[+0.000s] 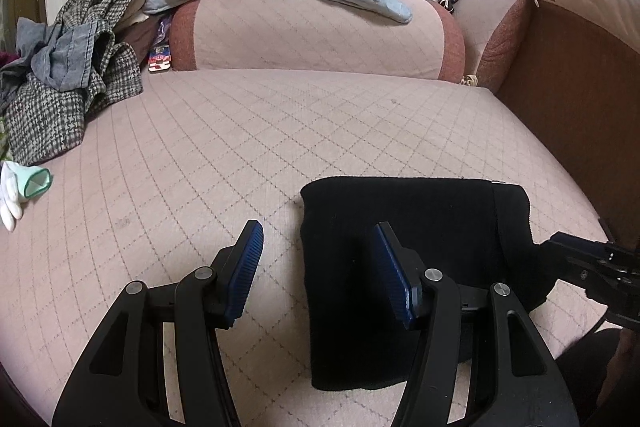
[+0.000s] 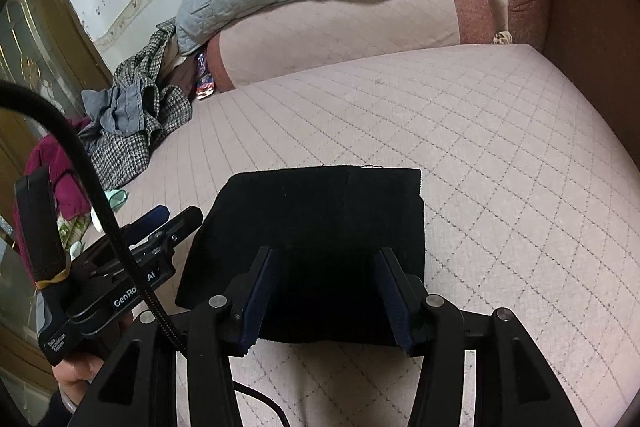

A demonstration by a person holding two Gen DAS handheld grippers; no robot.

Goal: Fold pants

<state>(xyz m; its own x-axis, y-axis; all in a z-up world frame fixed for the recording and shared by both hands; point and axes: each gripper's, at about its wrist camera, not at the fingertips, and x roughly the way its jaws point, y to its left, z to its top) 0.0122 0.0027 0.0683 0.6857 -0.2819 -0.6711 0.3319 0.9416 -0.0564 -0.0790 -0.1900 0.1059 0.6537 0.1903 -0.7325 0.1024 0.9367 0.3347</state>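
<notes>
The black pants (image 2: 320, 227), folded into a thick rectangle, lie flat on the near part of the pink quilted sofa seat (image 1: 240, 131). My right gripper (image 2: 326, 291) hangs over their near edge, jaws apart (nothing pinched). My left gripper (image 1: 318, 267) stands open too, straddling their left edge.
</notes>
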